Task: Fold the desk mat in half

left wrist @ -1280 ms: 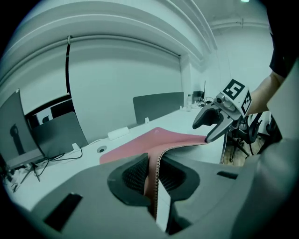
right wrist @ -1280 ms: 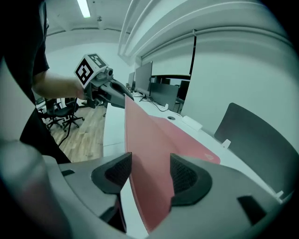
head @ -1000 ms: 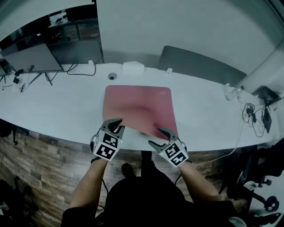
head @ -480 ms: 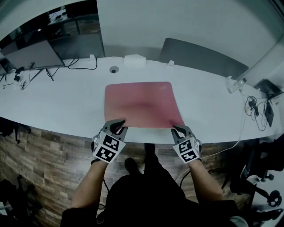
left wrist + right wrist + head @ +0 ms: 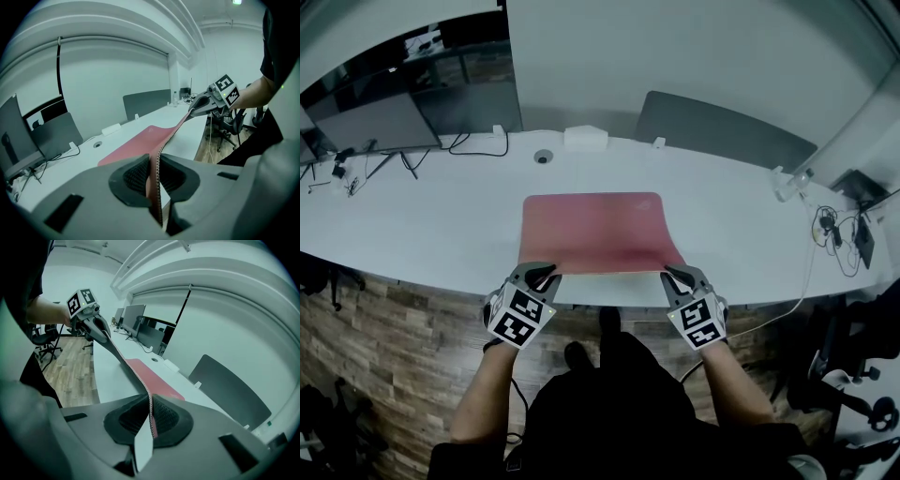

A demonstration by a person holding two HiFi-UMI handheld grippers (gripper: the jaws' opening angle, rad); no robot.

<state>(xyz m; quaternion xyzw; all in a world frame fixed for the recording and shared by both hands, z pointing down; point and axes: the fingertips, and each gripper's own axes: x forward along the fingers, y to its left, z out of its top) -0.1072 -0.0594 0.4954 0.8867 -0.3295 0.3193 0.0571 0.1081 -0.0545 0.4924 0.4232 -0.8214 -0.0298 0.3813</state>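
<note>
The red desk mat (image 5: 595,230) lies on the white table (image 5: 422,225), its near edge lifted off the surface and pulled taut. My left gripper (image 5: 542,273) is shut on the near left corner, and the mat's stitched edge (image 5: 158,164) stands between its pads. My right gripper (image 5: 673,275) has just been closing on the near right corner; the mat (image 5: 150,378) is now pinched between its pads. In each gripper view the other gripper shows at the far end of the raised edge: the right gripper (image 5: 206,101) and the left gripper (image 5: 91,324).
A white box (image 5: 584,138) and a round cable hole (image 5: 544,157) sit behind the mat. A dark monitor (image 5: 370,122) stands at the far left and a grey chair back (image 5: 722,131) behind the table. Cables (image 5: 834,234) lie at the right end. Wooden floor lies below.
The right gripper, open beside the near right corner a second ago, has shut on it. Both grippers have lifted the near edge, and the bump in the mat has flattened.
</note>
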